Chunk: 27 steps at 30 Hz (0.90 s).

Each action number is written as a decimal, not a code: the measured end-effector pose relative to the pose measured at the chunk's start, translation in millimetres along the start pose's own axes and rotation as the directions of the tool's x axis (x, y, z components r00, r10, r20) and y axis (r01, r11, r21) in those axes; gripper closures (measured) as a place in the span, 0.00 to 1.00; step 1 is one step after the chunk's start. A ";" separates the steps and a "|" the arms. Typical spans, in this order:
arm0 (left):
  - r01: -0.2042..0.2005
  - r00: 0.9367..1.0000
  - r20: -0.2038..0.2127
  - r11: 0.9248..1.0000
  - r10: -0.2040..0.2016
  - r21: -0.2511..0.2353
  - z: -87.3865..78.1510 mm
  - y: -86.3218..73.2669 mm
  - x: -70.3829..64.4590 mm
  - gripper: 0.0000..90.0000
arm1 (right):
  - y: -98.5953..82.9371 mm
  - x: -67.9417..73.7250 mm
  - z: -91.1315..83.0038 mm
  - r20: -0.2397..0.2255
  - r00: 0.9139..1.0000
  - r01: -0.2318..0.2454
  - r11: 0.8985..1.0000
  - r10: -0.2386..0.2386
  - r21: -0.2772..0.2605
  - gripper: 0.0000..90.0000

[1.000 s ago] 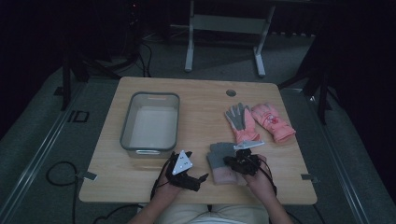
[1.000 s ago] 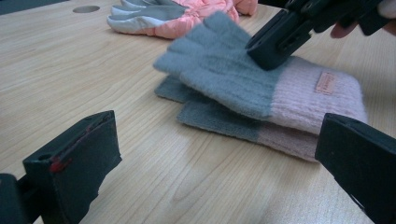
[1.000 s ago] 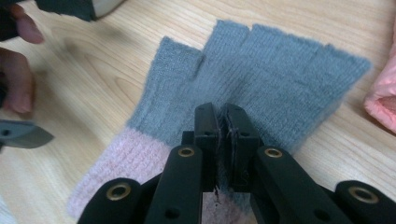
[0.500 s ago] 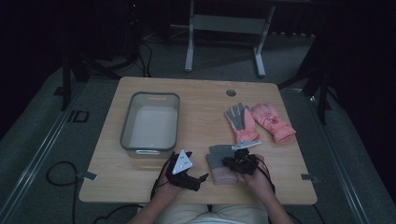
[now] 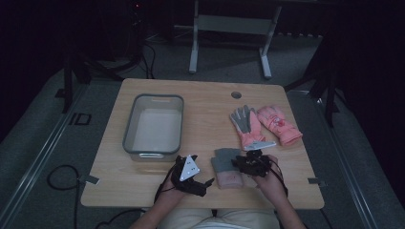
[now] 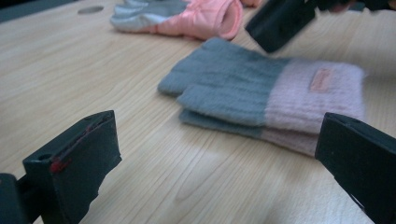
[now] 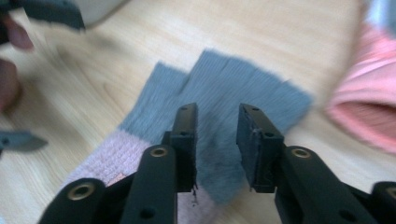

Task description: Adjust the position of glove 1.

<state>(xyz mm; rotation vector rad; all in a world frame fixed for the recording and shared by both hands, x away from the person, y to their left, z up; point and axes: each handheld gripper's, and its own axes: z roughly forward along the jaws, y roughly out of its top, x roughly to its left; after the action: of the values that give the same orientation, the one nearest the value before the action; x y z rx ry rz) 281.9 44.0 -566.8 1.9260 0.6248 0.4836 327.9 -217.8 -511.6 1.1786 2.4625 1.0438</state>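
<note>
Item: wooden counter (image 5: 205, 102), dim room. At ten o'clock stood one clear rectangular bin (image 5: 154, 125); nothing could be seen inside it, its pale floor bare.

At two o'clock lay two pink gloves side by side: one palm-up with grey palm and fingers (image 5: 247, 125), its partner (image 5: 279, 124) just beside it.

At six o'clock lay a folded pair of knit gloves (image 5: 226, 166), grey at the finger end, pale pink at the cuff, stacked one on the other.

Left claw (image 5: 206, 182): at the near edge, left of the knit gloves, jaws spread wide, holding nothing.

Right claw (image 5: 239, 162): over the grey part of the knit gloves, jaws parted by a narrow gap; whether they touched the fabric could not be told.
</note>
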 end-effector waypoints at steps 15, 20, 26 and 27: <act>-0.007 0.993 0.121 0.998 0.000 0.057 13.1 49.6 -20.0 0.06 | 20.9 -33.2 -22.1 0.026 0.998 -0.048 0.995 0.051 -0.085 0.72; -0.113 0.976 0.197 0.990 0.094 0.087 29.3 59.6 -29.8 0.13 | 27.7 -35.1 -8.4 0.026 0.997 -0.068 0.995 0.070 -0.078 0.70; -0.239 0.941 0.278 0.960 0.192 0.145 44.7 57.0 -39.5 0.20 | 26.0 -38.6 12.5 0.013 0.997 -0.075 0.996 0.075 -0.039 0.63; -0.276 0.931 0.291 0.947 0.221 0.167 49.2 53.5 -42.9 0.21 | 23.6 -39.9 16.9 0.011 0.997 -0.082 0.996 0.082 -0.031 0.63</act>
<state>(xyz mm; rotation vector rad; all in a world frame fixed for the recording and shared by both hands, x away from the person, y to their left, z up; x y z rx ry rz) 288.0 -36.0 -540.7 2.2346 0.2598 0.3145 375.9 -229.1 -511.8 1.2821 2.3984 1.0886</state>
